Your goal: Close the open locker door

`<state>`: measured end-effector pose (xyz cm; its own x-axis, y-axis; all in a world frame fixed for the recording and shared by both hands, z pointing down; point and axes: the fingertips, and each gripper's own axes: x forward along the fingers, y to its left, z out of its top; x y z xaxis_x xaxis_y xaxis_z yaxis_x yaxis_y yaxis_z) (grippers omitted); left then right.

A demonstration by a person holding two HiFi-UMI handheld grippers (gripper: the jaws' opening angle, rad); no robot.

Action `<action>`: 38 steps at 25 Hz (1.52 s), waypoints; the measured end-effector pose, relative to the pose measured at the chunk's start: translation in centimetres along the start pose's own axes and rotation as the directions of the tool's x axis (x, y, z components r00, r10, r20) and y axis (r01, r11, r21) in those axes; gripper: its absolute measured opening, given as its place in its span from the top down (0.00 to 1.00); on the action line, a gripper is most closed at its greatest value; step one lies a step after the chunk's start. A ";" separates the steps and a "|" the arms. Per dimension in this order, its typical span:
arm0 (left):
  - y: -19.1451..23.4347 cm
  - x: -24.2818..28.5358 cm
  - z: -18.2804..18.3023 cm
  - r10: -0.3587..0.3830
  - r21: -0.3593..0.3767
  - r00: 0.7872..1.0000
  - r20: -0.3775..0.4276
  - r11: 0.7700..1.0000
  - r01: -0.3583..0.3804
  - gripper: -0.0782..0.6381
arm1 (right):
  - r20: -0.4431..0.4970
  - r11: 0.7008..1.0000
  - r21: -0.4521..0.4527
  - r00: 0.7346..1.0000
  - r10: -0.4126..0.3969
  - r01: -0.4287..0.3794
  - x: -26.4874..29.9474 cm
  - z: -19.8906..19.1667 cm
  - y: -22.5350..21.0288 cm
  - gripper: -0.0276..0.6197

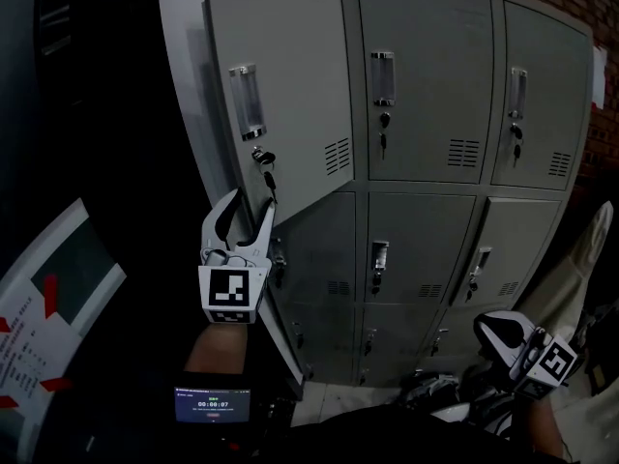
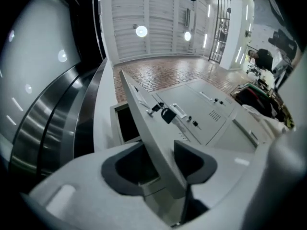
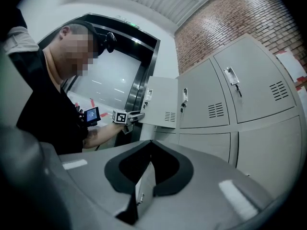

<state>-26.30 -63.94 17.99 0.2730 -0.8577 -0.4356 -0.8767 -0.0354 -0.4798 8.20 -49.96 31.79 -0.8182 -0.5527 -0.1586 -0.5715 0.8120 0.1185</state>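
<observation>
The grey locker bank [image 1: 426,85] has its top-left door [image 1: 290,85] swung open, a key [image 1: 263,159] hanging in its lock under the handle [image 1: 245,100]. My left gripper [image 1: 250,207] is open and straddles the door's lower free edge. In the left gripper view the thin door edge [image 2: 144,114] runs between the two pads of the left gripper [image 2: 160,147], with a gap on the left side. My right gripper [image 1: 489,325] hangs low at the right, away from the lockers, shut and empty. The right gripper view shows the open door [image 3: 160,102] and the left gripper [image 3: 136,115] on it.
A dark metal lift doorway [image 2: 53,114] lies left of the lockers. On the floor at lower left is a white board with red marks [image 1: 48,317]. A small lit screen [image 1: 213,404] sits on the left forearm. Brick wall [image 3: 225,18] rises above the lockers.
</observation>
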 end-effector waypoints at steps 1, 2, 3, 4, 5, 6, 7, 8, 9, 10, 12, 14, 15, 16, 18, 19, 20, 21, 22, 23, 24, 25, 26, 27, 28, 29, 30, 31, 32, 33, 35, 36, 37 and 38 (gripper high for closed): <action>0.7 0.3 -0.6 0.015 0.007 1.000 -0.006 1.000 -0.015 0.62 | -0.003 1.000 0.000 1.000 -0.004 0.004 0.1 -0.1 0.1 0.95; 1.3 0.5 -1.1 0.028 0.011 1.000 -0.010 1.000 -0.028 0.62 | -0.005 1.000 -0.001 1.000 -0.008 0.008 0.2 -0.1 0.1 0.95; 1.9 0.8 -1.6 0.042 0.022 0.999 -0.014 0.999 -0.042 0.61 | -0.006 1.000 0.000 1.000 -0.013 0.013 0.3 -0.2 0.2 0.95; 2.5 1.0 -2.2 0.060 0.047 0.998 -0.021 0.997 -0.059 0.62 | -0.008 1.000 0.001 1.000 -0.019 0.019 0.4 -0.2 0.2 0.95; 3.0 1.3 -2.8 0.082 0.087 0.996 -0.029 0.993 -0.080 0.65 | -0.009 1.000 0.003 1.000 -0.026 0.026 0.4 -0.3 0.2 0.95; 3.5 1.7 -3.5 0.106 0.128 0.994 -0.037 0.987 -0.101 0.67 | -0.012 0.999 0.003 0.999 -0.033 0.033 0.5 -0.3 0.2 0.95; 3.9 2.3 -4.1 0.127 0.159 0.991 -0.044 0.980 -0.118 0.66 | -0.017 0.999 0.002 0.999 -0.039 0.039 0.5 -0.4 0.2 0.95; 4.3 3.1 -4.9 0.141 0.176 0.988 -0.056 0.976 -0.130 0.66 | -0.025 0.999 -0.001 0.999 -0.044 0.044 0.6 -0.4 0.1 0.95; 4.7 3.8 -5.7 0.150 0.192 0.986 -0.074 0.972 -0.133 0.66 | -0.032 0.999 -0.006 0.998 -0.049 0.049 0.6 -0.5 0.1 0.95; 5.0 4.5 -6.5 0.154 0.220 0.983 -0.096 0.967 -0.130 0.66 | -0.036 0.998 -0.009 0.998 -0.055 0.054 0.6 -0.5 0.1 0.95; 5.1 5.8 -8.0 0.153 0.297 0.979 -0.136 0.949 -0.107 0.68 | -0.030 0.998 -0.010 0.997 -0.068 0.068 0.6 -0.4 0.2 0.95; 4.4 7.5 -9.7 0.129 0.344 0.976 -0.175 0.937 -0.062 0.71 | -0.025 0.997 -0.012 0.996 -0.081 0.081 0.7 -0.4 0.2 0.95; 4.0 8.4 -10.6 0.115 0.350 0.974 -0.196 0.936 -0.040 0.72 | -0.024 0.996 -0.015 0.996 -0.087 0.086 0.8 -0.3 0.2 0.95; 3.6 9.4 -11.5 0.104 0.349 0.970 -0.218 0.937 -0.021 0.77 | -0.022 0.996 -0.018 0.995 -0.093 0.092 0.9 -0.2 0.4 0.95; 3.2 11.3 -13.3 0.088 0.336 0.961 -0.264 0.942 0.006 0.82 | -0.017 0.994 -0.023 0.994 -0.108 0.108 0.8 0.1 0.6 0.95; 3.1 12.2 -14.1 0.081 0.327 0.955 -0.285 0.945 0.017 0.83 | -0.016 0.993 -0.025 0.993 -0.118 0.118 0.7 0.1 0.6 0.95; 3.0 12.9 -14.6 0.078 0.324 0.950 -0.303 0.946 0.026 0.85 | -0.016 0.991 -0.025 0.991 -0.129 0.129 0.5 0.2 0.6 0.95; 2.9 13.3 -14.9 0.078 0.328 0.946 -0.315 0.944 0.032 0.88 | -0.016 0.990 -0.025 0.990 -0.141 0.140 0.3 0.1 0.7 0.95; 2.8 13.4 -15.0 0.079 0.334 0.944 -0.321 0.942 0.034 0.89 | -0.016 0.988 -0.023 0.988 -0.153 0.153 0.0 0.1 0.7 0.95; 2.7 13.5 -15.1 0.078 0.334 0.945 -0.318 0.942 0.034 0.89 | -0.016 0.986 -0.021 0.986 -0.166 0.166 -0.3 0.0 0.8 0.95; 2.7 13.4 -15.1 0.073 0.324 0.948 -0.311 0.946 0.033 0.89 | -0.018 0.984 -0.018 0.984 -0.178 0.178 -0.6 0.0 0.8 0.95; 2.6 13.4 -15.1 0.064 0.311 0.951 -0.304 0.950 0.035 0.89 | -0.020 0.982 -0.016 0.982 -0.187 0.187 -0.8 -0.1 0.8 0.95; 2.6 13.4 -15.1 0.054 0.301 0.952 -0.301 0.953 0.041 0.89 | -0.023 0.981 -0.017 0.981 -0.191 0.191 -0.8 -0.1 0.9 0.95; 2.7 13.4 -15.1 0.043 0.288 0.953 -0.299 0.956 0.047 0.89 | -0.025 0.981 -0.019 0.981 -0.192 0.192 -0.6 -0.2 1.0 0.95; 2.7 13.4 -14.9 0.033 0.269 0.955 -0.294 0.962 0.050 0.89 | -0.027 0.982 -0.020 0.981 -0.190 0.190 -0.4 -0.2 1.2 0.95; 2.9 13.1 -14.7 0.025 0.243 0.960 -0.281 0.969 0.046 0.89 | -0.028 0.982 -0.018 0.982 -0.188 0.187 -0.2 -0.1 1.3 0.95; 3.0 12.5 -14.2 0.023 0.211 0.966 -0.257 0.977 0.033 0.89 | -0.029 0.983 -0.016 0.982 -0.185 0.184 0.0 -0.1 1.5 0.95; 3.1 11.6 -13.5 0.022 0.172 0.974 -0.225 0.985 0.017 0.89 | -0.031 0.983 -0.013 0.983 -0.183 0.183 0.0 -0.1 1.6 0.95; 2.9 10.4 -12.5 0.018 0.117 0.983 -0.185 0.993 0.004 0.89 | -0.036 0.983 -0.009 0.982 -0.183 0.183 0.0 -0.2 1.8 0.95; 2.4 8.9 -11.3 0.001 0.042 0.990 -0.140 0.999 0.005 0.89 | -0.042 0.983 -0.004 0.982 -0.185 0.185 0.0 -0.4 1.9 0.95; 0.0 5.6 -8.9 -0.085 -0.147 0.994 -0.062 0.986 0.075 0.89 | -0.058 0.982 0.007 0.981 -0.186 0.186 -0.3 -0.9 2.2 0.95; -1.8 3.8 -8.2 -0.143 -0.235 0.989 -0.034 0.963 0.131 0.89 | -0.064 0.983 0.012 0.981 -0.183 0.184 -0.4 -1.1 2.4 0.95; -3.7 2.0 -7.7 -0.200 -0.312 0.980 -0.010 0.932 0.187 0.89 | -0.067 0.984 0.018 0.982 -0.177 0.178 -0.6 -1.2 2.5 0.95; -5.7 0.1 -7.4 -0.253 -0.378 0.967 0.011 0.895 0.239 0.89 | -0.065 0.985 0.022 0.983 -0.169 0.171 -0.8 -1.2 2.8 0.95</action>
<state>-24.19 -67.60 26.38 0.4905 -0.8152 -0.3079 -0.8688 -0.4301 -0.2454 7.17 -47.51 33.39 -0.7121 -0.6930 -0.1128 -0.7013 0.7095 0.0685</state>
